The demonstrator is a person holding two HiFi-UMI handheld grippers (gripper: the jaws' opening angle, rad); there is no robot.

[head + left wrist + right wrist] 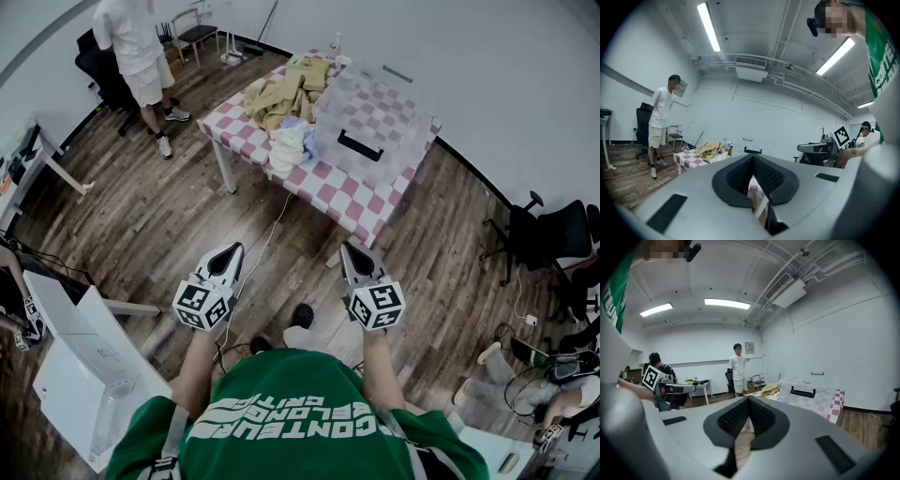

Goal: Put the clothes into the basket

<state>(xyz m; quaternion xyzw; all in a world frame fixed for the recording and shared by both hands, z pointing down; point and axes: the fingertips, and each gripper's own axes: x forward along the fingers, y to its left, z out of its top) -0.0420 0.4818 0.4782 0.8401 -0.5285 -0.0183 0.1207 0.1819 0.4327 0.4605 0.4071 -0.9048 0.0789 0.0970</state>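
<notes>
Nothing is being grabbed here, tbh. Both tools are held out in front of the body over the wooden floor, well apart from the worktop. The left tool is closed up, with its dark pads pressed together and nothing caught between them. Same story for the right tool: jaws together, nothing gripped. Both are pointed roughly level, tipped down just a bit, and aimed toward the worktop, with their marker cubes kept close to the body.

The clothes are all piled on the checkered red-and-white cloth that the worktop is covered with. A heap of tan pieces is seen at the far side, and a few white and pale blue ones are bunched at the near edge of the pile. The basket, a clear plastic one with a black handle, is set on the same worktop just beside the pile and touching it by the look of things. No clothes can be made out inside it, though the see-through walls make that hard to judge.

A person in white is seen standing on the floor off to the left of the worktop.
</notes>
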